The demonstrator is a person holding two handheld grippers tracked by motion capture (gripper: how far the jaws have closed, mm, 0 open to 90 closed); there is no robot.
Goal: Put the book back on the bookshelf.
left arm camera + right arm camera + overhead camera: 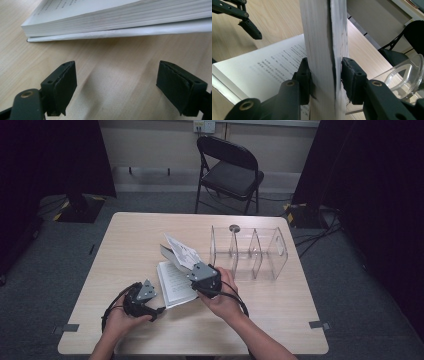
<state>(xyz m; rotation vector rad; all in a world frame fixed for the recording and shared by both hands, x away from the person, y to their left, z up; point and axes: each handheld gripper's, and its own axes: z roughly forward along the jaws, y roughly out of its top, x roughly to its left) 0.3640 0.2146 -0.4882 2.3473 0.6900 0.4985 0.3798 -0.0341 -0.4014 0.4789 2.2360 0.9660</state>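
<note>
left hand-held gripper: low, jaws spread | right hand-held gripper: jaws clamped, raised

my two claws, the left gripper and right gripper, are black with grey plates. the book is white with dark print on its pages. the table is pale wood grain, the organizer clear, the chair black, the floor grey.

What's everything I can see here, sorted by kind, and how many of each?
Book: 1
Clear divided organizer: 1
Folding chair: 1
Table: 1
Hand-held grippers: 2, the left gripper and the right gripper
Total: 6
</note>
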